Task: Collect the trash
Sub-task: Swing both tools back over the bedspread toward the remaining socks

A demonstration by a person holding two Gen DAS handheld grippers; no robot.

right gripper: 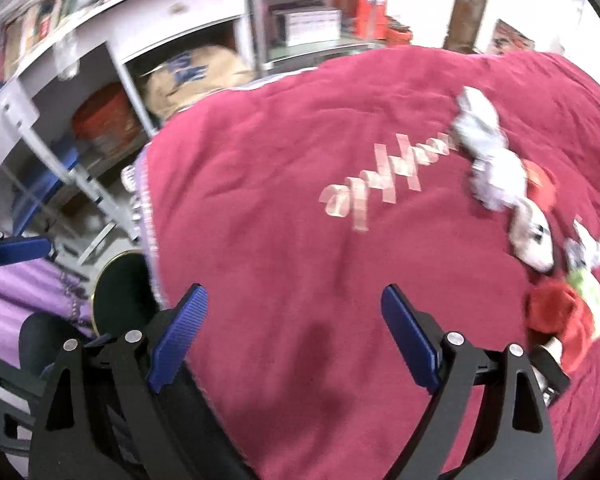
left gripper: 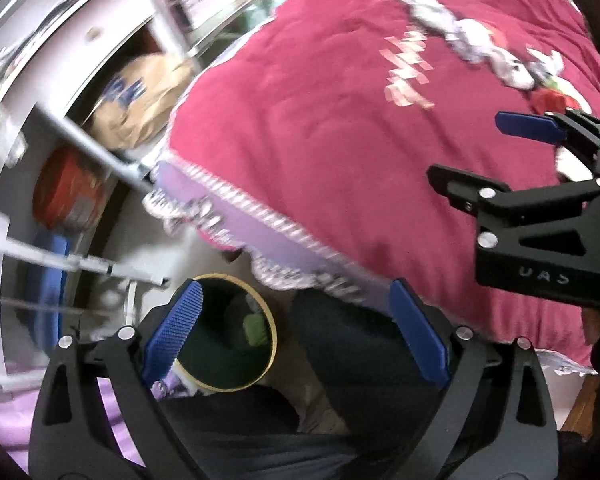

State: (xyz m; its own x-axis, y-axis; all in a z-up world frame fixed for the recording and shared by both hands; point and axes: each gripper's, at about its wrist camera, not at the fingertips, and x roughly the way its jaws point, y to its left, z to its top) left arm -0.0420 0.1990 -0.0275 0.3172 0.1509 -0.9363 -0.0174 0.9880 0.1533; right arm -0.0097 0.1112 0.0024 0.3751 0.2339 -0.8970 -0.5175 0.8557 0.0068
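Note:
A dark round bin with a yellow rim stands on the floor beside the bed, with green scraps inside; its edge also shows in the right wrist view. Crumpled white papers, a red wrapper and a green scrap lie on the magenta blanket. The same litter shows far off in the left wrist view. My left gripper is open and empty above the bin. My right gripper is open and empty over the blanket, left of the trash; it also shows in the left wrist view.
A white shelf unit stands left of the bed, holding a brown paper bag, an orange tub and blue items. A purple cloth lies low at left. The blanket's lace edge hangs near the bin.

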